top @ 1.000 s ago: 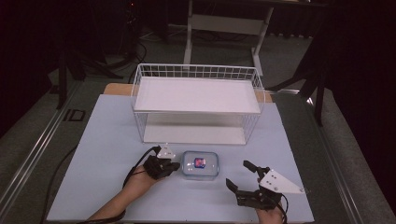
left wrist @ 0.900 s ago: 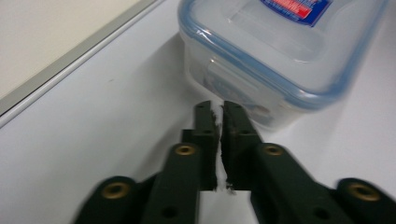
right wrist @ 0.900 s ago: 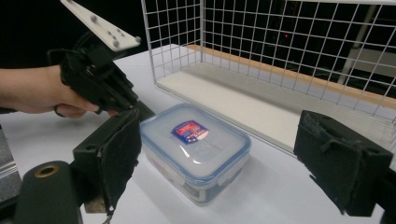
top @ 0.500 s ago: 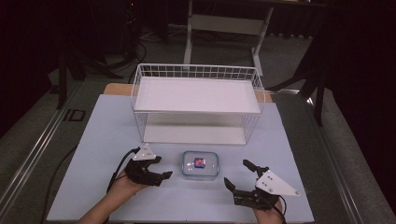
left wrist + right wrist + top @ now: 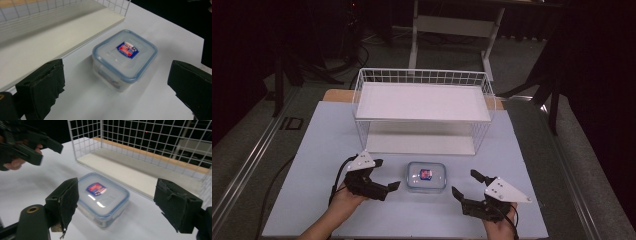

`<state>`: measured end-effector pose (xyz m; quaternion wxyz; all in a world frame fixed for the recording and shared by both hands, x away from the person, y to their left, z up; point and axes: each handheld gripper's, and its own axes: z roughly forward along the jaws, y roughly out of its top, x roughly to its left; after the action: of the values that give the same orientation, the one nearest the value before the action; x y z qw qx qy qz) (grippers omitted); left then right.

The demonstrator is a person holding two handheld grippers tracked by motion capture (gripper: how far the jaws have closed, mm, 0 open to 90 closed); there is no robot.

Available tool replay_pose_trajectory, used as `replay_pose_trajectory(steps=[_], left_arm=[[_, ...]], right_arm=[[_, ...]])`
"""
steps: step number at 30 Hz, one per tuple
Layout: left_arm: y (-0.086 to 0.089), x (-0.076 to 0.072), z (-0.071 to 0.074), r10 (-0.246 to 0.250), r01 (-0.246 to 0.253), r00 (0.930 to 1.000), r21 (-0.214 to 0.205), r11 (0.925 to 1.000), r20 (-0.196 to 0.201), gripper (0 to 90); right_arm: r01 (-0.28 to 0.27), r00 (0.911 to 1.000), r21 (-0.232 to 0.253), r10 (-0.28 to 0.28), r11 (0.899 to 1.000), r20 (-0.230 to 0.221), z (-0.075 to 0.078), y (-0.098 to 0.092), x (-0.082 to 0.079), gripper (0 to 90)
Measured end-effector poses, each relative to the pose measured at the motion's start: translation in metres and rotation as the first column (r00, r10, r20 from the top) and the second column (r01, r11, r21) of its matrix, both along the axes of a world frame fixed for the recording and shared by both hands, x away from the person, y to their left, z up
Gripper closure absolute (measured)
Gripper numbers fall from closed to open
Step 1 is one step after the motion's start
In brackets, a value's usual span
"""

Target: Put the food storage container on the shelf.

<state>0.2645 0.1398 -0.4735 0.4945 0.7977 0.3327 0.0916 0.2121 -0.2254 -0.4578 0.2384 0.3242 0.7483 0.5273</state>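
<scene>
- A clear plastic food container (image 5: pixel 426 176) with a blue-rimmed snap lid sits on the white table (image 5: pixel 312 150), lid up, just in front of the white wire shelf rack (image 5: pixel 422 100), which stands at 12 o'clock from it.
- In the high view the container's long axis runs 3 to 9 o'clock, parallel to the rack's front edge; a red and blue label (image 5: pixel 426 174) sits at the middle of the lid.
- The left gripper (image 5: pixel 384 176) is at 9 o'clock from the container, near it but apart, held in a hand (image 5: pixel 346 196); its jaws are spread wide and hold nothing.
- In the left gripper view the container (image 5: pixel 124 58) lies between and beyond the two jaws, untouched.
- The right gripper (image 5: pixel 466 184) is at about 4 o'clock from the container, apart from it; its jaws stand wide apart and empty.
- In the right gripper view the container (image 5: pixel 102 198) sits between the jaws, with the rack (image 5: pixel 150 147) behind it and the left gripper (image 5: pixel 32 145) at 10 o'clock.
</scene>
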Motion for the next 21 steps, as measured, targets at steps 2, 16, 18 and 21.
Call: replay_pose_trajectory(steps=[2, 16, 18, 21], left_arm=[[-0.003, 0.003, 0.006, -0.031, 0.031, 0.9994, -0.015, 0.9994, -0.017, 2.2], [-0.036, 0.025, 0.018, -0.029, 0.027, 0.9936, -0.021, 0.9994, -0.11, 2.3], [-0.042, 0.031, 0.012, -0.019, 0.02, 0.9894, 0.006, 0.9998, -0.144, 2.3], [-0.049, 0.039, -0.001, 0.006, -0.003, 0.9757, 0.015, 0.9999, -0.219, 2.3]], right_arm=[[0.009, 1.0, -0.025, -0.009, 1.0, 0.003, 0.002, 0.001, 0.002, 19.8], [0.02, 0.9787, -0.034, -0.027, 0.999, -0.204, 0.005, 0.012, 0.039, 11.8], [0.019, 0.9682, -0.022, -0.024, 1.0, -0.249, 0.001, 0.014, 0.046, 10.8], [0.023, 0.9452, 0.003, -0.021, 1.0, -0.326, -0.008, 0.018, 0.056, 10.8]])
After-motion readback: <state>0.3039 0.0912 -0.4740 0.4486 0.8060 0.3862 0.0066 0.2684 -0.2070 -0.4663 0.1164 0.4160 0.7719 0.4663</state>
